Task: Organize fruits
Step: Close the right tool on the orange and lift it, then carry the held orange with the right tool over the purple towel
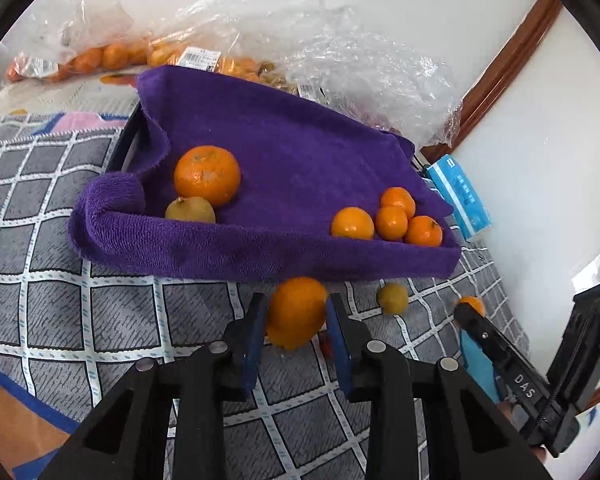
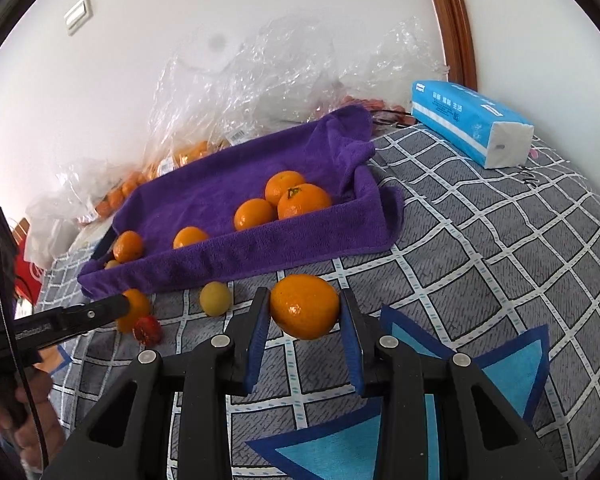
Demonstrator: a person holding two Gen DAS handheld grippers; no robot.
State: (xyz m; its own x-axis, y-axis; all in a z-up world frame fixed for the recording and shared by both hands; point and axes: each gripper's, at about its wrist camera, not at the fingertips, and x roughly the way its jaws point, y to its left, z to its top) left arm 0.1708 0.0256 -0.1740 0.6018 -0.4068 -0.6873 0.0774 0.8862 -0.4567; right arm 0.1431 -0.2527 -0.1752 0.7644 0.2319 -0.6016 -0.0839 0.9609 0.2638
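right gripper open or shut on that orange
Open: the right gripper straddles the orange, with a visible gap between the fruit and its right finger.

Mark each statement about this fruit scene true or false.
1. A large orange sits between the fingers of the left gripper. True.
2. The purple towel has no fruit on it. False: several tray oranges lie on it.
3. The blue tissue pack lies on the towel. False: it lies on the checked cloth, off the towel.
4. A yellow-green fruit lies on the checked cloth, off the towel. True.
5. The right gripper has nothing between its fingers. False: a second orange sits there.
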